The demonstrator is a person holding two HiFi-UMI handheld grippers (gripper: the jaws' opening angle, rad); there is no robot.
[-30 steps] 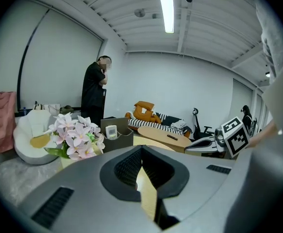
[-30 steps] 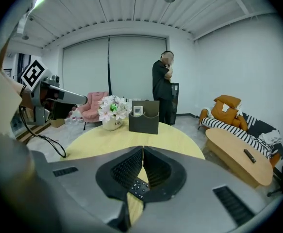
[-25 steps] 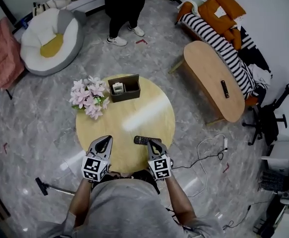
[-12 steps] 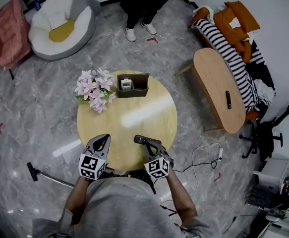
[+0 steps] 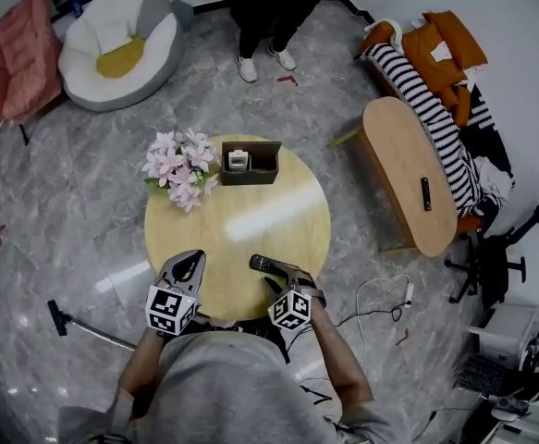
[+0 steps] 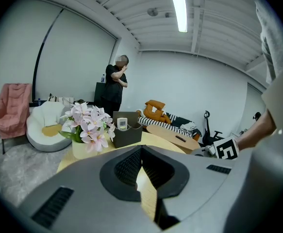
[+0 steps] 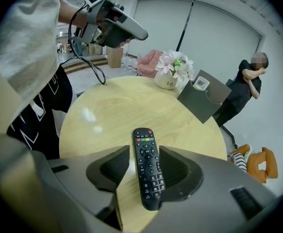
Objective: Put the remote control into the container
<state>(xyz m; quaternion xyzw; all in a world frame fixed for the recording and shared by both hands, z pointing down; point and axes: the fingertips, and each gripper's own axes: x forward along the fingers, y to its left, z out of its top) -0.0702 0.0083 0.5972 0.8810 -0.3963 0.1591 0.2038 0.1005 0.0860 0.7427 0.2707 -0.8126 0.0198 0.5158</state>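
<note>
on the near edge of the round table [image 5: 251,220], head view: the remote control [image 5: 267,265] lies flat, with the right gripper [image 5: 284,277] tipped down over its near end. the container [image 5: 251,162] stands at the far edge, just beside the flowers [image 5: 178,166] and well apart from the remote. the left gripper [image 5: 188,266] hovers over the table's near left.

left gripper view: its jaws meet at the tips, with nothing between them.

right gripper view: the jaws have just been opening and stand apart astride the remote, which rests on the wood, with the pads not yet pressing.

to grip well, lower until both pads flank the long sides near mid-length, centre the body, then close squarely so it neither pivots nor slips on the lift.
</note>
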